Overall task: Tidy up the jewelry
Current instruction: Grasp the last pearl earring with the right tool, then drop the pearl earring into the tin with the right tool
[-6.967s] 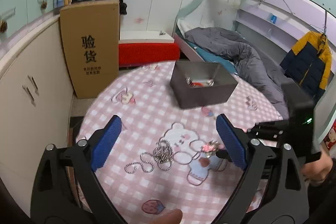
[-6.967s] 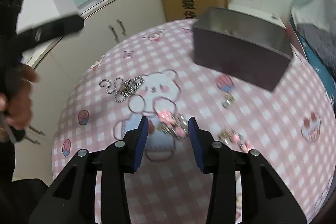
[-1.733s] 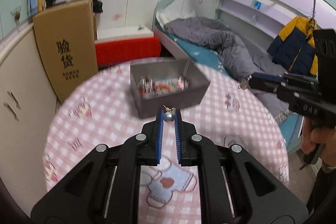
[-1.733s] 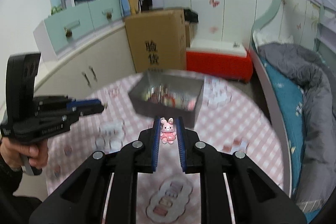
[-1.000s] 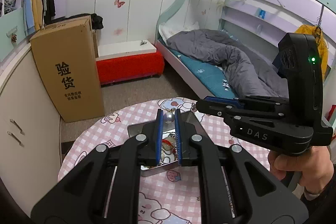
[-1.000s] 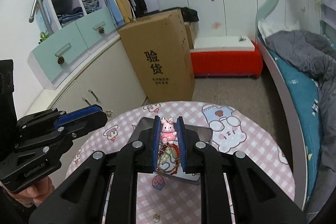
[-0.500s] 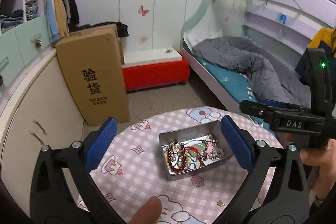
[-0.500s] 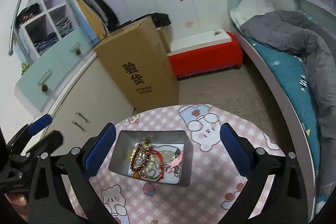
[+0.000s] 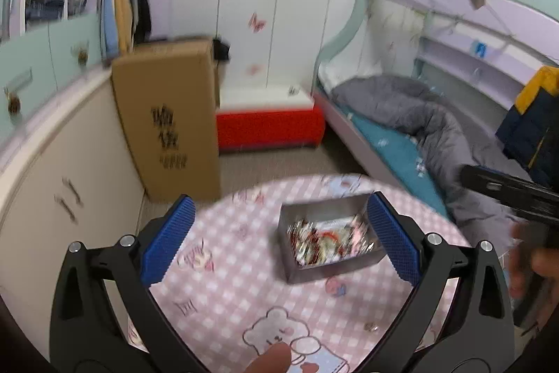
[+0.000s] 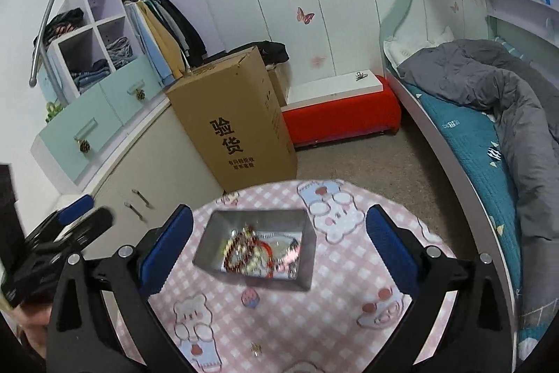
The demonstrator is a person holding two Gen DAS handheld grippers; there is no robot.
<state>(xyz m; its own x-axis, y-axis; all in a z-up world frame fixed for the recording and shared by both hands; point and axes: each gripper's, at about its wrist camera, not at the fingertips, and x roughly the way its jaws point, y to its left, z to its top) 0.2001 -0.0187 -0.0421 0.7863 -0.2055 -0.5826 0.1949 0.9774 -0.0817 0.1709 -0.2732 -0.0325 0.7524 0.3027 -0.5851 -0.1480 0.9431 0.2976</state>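
Note:
A grey metal box (image 9: 300, 270) (image 10: 304, 250) stands on the round pink checked table (image 9: 223, 296) (image 10: 342, 331). It holds a heap of jewelry (image 9: 325, 242) (image 10: 258, 254): red beads, chains, a pink charm. My left gripper (image 9: 279, 240) is open and empty, high above the table, the box by its right finger. My right gripper (image 10: 279, 238) is open and empty, above the box. A small loose piece (image 9: 371, 326) (image 10: 256, 349) lies on the cloth nearer me. The left view is blurred.
A tall cardboard box (image 10: 237, 124) stands on the floor behind the table, beside cream cabinets (image 10: 139, 194). A red bench (image 10: 342, 117) and a bed with a grey quilt (image 10: 489, 93) are at the right. The other gripper shows at each view's edge (image 9: 506, 191) (image 10: 52, 240).
Both grippers have stayed open and empty since half a second ago, after dropping their pieces into the box. The left one is moving, its view blurred; the box sits closer to its right finger.

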